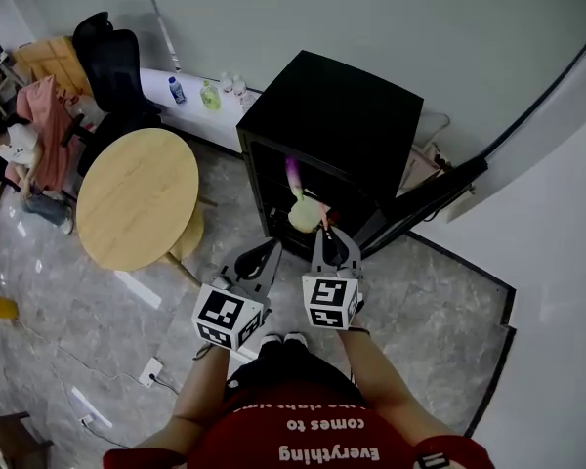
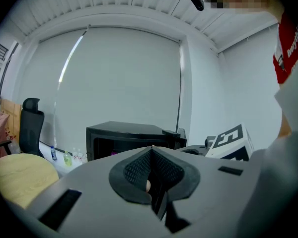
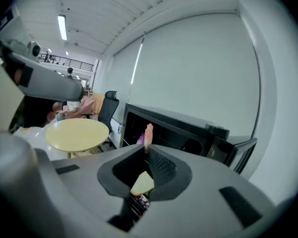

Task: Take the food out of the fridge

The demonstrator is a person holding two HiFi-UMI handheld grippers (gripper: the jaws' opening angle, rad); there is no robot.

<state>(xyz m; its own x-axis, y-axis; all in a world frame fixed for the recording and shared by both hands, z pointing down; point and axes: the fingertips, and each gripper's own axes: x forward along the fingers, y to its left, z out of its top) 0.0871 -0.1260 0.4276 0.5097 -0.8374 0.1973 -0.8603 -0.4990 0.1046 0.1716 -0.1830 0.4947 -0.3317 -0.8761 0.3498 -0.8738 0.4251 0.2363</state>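
My right claw, clamped on the pale food item by a narrow pinch at the front edge of the fridge, with my left claw closed empty, could drop it to the floor or snag the open door.

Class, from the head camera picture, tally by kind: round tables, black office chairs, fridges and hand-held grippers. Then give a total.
Round light wooden table: 1
Black office chair: 1
Black cube-shaped fridge, door open: 1
Hand-held grippers: 2, the left hand-held gripper and the right hand-held gripper, shut on a pale yellow food piece
Total: 5
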